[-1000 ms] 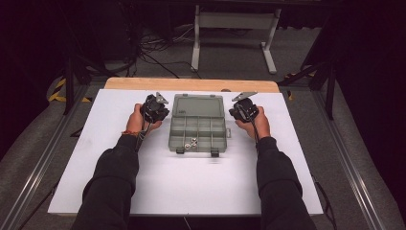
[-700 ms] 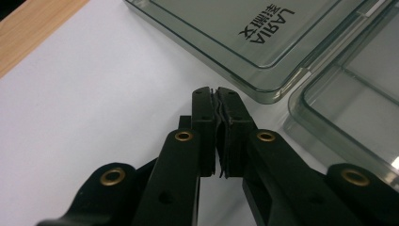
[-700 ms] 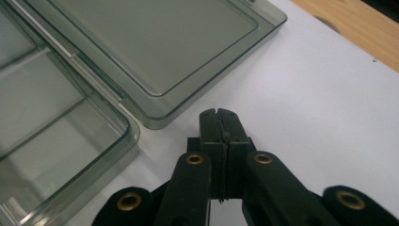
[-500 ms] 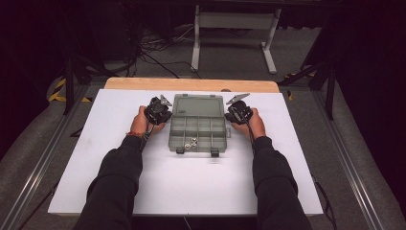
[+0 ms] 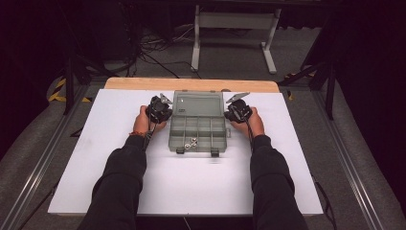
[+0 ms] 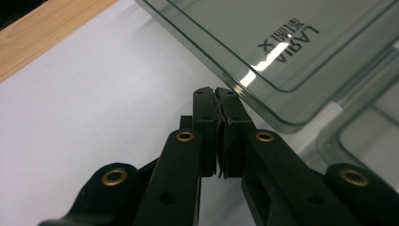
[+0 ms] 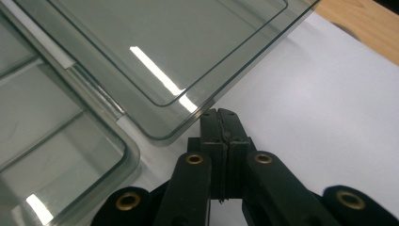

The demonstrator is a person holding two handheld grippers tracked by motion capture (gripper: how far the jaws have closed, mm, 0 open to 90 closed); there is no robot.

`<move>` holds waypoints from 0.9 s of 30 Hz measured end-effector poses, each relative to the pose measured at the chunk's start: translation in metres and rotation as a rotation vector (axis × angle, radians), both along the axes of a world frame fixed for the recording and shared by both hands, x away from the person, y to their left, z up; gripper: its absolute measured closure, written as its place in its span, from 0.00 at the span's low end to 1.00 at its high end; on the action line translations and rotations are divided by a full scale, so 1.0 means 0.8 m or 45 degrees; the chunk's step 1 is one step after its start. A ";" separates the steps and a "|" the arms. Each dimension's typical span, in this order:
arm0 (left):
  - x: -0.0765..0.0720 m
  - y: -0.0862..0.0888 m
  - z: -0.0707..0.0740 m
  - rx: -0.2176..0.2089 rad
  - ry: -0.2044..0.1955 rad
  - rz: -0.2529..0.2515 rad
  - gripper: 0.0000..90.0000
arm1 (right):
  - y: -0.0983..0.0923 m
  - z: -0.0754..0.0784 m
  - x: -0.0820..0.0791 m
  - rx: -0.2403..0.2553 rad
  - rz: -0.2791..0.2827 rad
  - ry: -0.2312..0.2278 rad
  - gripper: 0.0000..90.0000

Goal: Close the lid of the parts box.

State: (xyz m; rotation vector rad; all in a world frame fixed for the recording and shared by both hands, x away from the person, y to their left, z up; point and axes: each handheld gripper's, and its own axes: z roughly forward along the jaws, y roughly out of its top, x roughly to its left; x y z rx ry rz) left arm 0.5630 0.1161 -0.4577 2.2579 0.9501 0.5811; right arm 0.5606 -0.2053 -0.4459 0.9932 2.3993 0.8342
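Nearest the camera in the high view, two dark-sleeved forearms entered from the bottom edge and ran forward over the white table sheet (image 5: 95, 143). Each hand carried a black tool. The left gripper (image 5: 162, 108) lay just beside the left edge of the compartment box (image 5: 197, 136); the right gripper (image 5: 234, 109) lay just beside its right edge. Both sat level with the hinge line, where the tray met the lid.

The box was of smoky clear plastic and stood open at mid-table. Its tray, divided into compartments, lay toward the person, with two dark latches (image 5: 181, 150) on its near rim. A few small metal parts (image 5: 190, 142) rested in a near compartment. The lid (image 5: 197, 103) lay folded back beyond the tray.

In the left gripper view, the left gripper's (image 6: 216, 101) jaws were pressed together with nothing between them, their tips at a rounded corner of the lid (image 6: 282, 33), which bore printed lettering. In the right gripper view, the right gripper's (image 7: 219, 115) jaws were likewise pressed together and empty, their tips at the lid's (image 7: 155, 42) other corner.

Beyond the sheet ran a strip of wooden tabletop (image 5: 191, 84), and behind it stood a white metal frame (image 5: 234, 21) on a dark floor.
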 end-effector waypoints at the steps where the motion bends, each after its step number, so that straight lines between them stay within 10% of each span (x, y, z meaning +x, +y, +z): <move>1: 0.001 -0.001 0.000 0.002 -0.003 0.005 0.97 | 0.002 0.000 0.001 -0.009 -0.004 -0.007 1.00; 27: 0.016 0.012 0.017 -0.213 -0.118 0.099 0.95 | 0.005 -0.002 -0.002 0.129 -0.062 -0.138 1.00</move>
